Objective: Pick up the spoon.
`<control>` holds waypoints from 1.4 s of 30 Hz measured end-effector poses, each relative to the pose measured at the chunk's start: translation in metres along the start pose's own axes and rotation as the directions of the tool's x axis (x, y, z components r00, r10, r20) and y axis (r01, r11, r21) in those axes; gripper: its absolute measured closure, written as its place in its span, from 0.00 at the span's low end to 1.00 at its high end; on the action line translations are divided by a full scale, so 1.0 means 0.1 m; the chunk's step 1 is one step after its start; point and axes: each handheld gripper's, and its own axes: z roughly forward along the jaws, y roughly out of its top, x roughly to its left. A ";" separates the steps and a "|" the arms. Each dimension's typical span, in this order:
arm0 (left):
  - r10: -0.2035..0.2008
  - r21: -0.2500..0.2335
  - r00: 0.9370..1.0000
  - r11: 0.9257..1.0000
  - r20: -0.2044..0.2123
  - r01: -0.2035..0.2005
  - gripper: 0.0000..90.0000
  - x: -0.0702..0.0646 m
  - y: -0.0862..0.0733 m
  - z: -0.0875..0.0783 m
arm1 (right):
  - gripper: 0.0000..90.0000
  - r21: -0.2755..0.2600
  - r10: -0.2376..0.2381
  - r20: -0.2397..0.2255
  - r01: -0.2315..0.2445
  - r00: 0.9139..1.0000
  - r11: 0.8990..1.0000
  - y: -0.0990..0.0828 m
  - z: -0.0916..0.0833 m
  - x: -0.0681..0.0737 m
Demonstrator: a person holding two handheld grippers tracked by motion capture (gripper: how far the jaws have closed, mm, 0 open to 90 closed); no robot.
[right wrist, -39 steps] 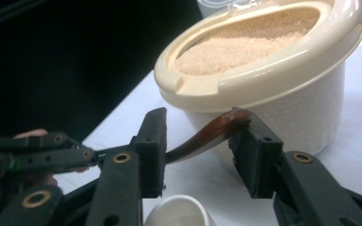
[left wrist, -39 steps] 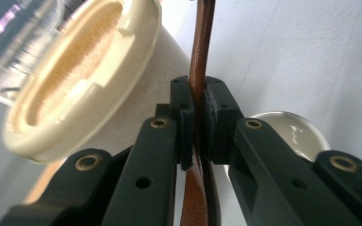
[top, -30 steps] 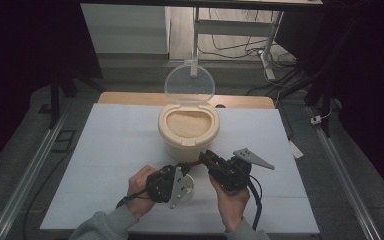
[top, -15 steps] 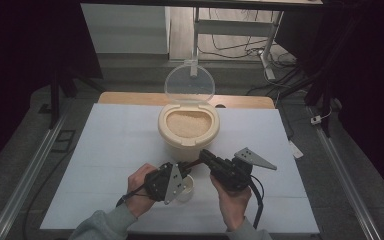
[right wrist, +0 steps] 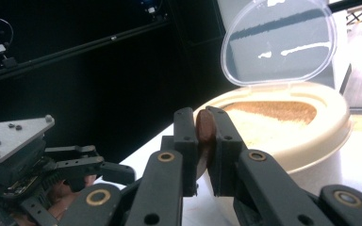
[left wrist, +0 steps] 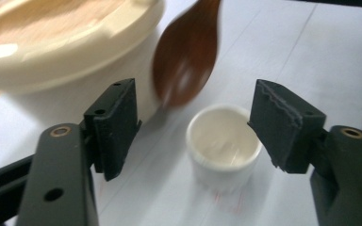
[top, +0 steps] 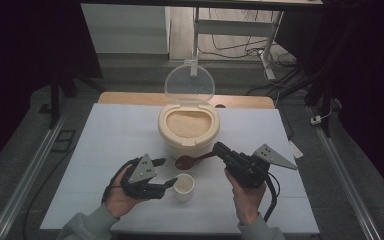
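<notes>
A cream rice container (top: 188, 131) full of pale brown grain stands mid-table with its clear lid (top: 189, 83) raised. A small white cup (top: 183, 186) stands in front of it. My left gripper (top: 167, 184) lies just left of the cup. Its jaws have just been opening and stand open, with the cup (left wrist: 224, 146) loose between them, touching neither pad. My right gripper (top: 219, 149) is shut on the handle of a brown spoon (top: 184, 161). The spoon's bowl (left wrist: 188, 52) hangs above and behind the cup. The right gripper view shows the handle (right wrist: 205, 129) clamped between both pads.
The white table top (top: 110, 135) has a wooden strip along its far edge (top: 130, 98). Metal rails run along both sides. Table legs and cables lie on the floor beyond. Both of the person's hands reach in from the near edge.
The left gripper has opened off the cup and drawn back to the left. The right gripper has lifted the spoon a little, away from the cup.
</notes>
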 end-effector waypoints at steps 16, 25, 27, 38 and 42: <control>-0.202 0.090 0.979 0.975 -0.007 0.201 0.29 0.40 -0.79 -0.38 | 0.93 -0.032 0.008 -0.022 -0.008 1.000 0.999 0.08 -0.09 -0.09; -0.262 0.097 0.964 0.959 -0.036 0.265 0.22 0.47 -0.96 -0.45 | 0.93 -0.080 0.006 -0.014 -0.007 1.000 0.997 0.18 -0.20 -0.18; -0.264 0.098 0.964 0.959 -0.037 0.266 0.21 0.47 -0.97 -0.45 | 0.93 -0.090 0.009 -0.010 -0.010 1.000 0.996 0.20 -0.23 -0.21; -0.272 0.110 0.961 0.955 -0.047 0.275 0.18 0.51 -1.03 -0.46 | 0.93 -0.119 0.016 -0.011 -0.017 1.000 0.993 0.24 -0.29 -0.32; -0.275 0.111 0.960 0.954 -0.045 0.279 0.18 0.51 -1.04 -0.45 | 0.93 -0.128 0.017 -0.007 -0.018 1.000 0.992 0.26 -0.29 -0.34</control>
